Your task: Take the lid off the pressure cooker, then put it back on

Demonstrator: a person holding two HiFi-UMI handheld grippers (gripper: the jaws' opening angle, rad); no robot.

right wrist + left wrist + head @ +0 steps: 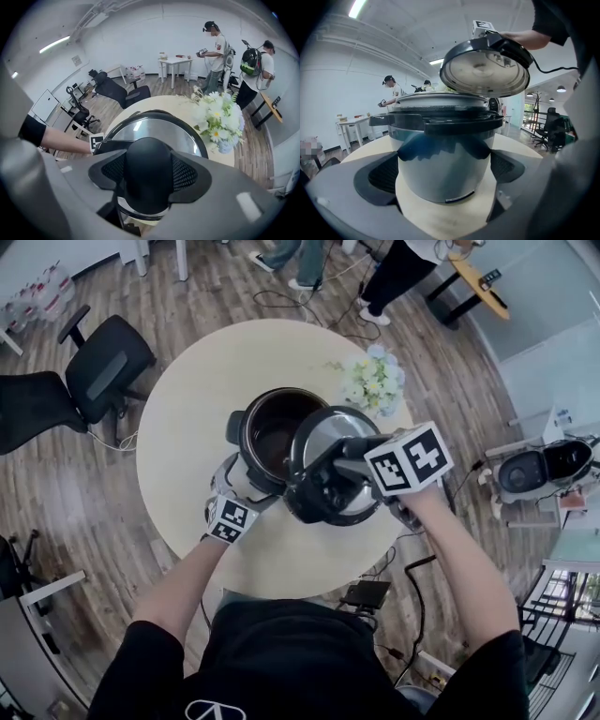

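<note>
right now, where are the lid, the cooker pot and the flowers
lid [480, 75], left gripper view, middle of its pale underside
cooker pot [440, 164], left gripper view, front of its steel wall
flowers [375, 381], head view, middle of the bunch

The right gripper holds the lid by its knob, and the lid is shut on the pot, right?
No. The right gripper holds the lid by its knob, but the lid is off, tilted above the open pot. The left gripper view shows it.
</note>
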